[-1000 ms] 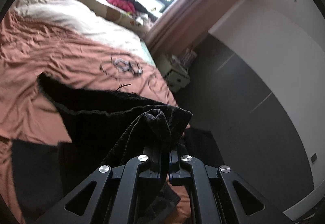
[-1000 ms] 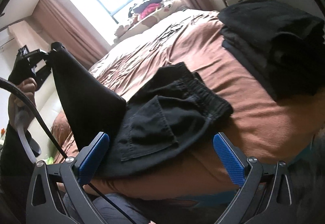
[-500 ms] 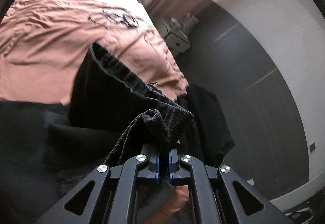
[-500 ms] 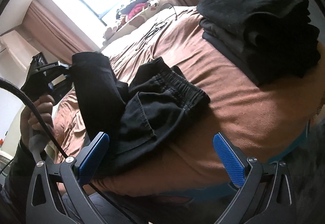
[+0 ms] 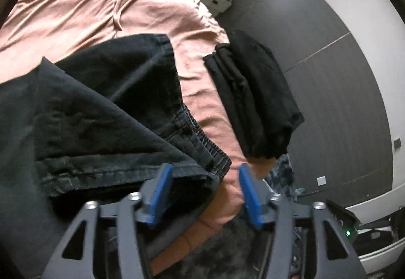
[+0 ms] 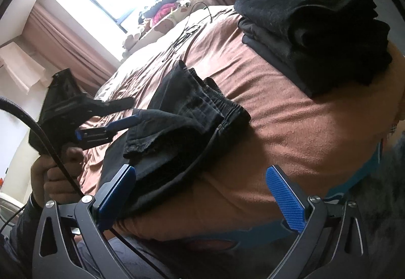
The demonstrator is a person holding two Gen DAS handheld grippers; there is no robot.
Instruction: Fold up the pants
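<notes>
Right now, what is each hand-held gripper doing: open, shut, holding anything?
Left hand-held gripper: jaws opening, letting go of the pants; the hem lies between them, unpinched.
Right hand-held gripper: open wide, holding nothing, near the pants' edge.

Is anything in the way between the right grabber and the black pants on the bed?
Nothing visible is. The right gripper hangs open at the bed's near edge, and the black denim pants lie straight ahead on the rust-brown bedsheet. The left gripper, its jaws opening, sits at the pants' far side, not between.
</notes>
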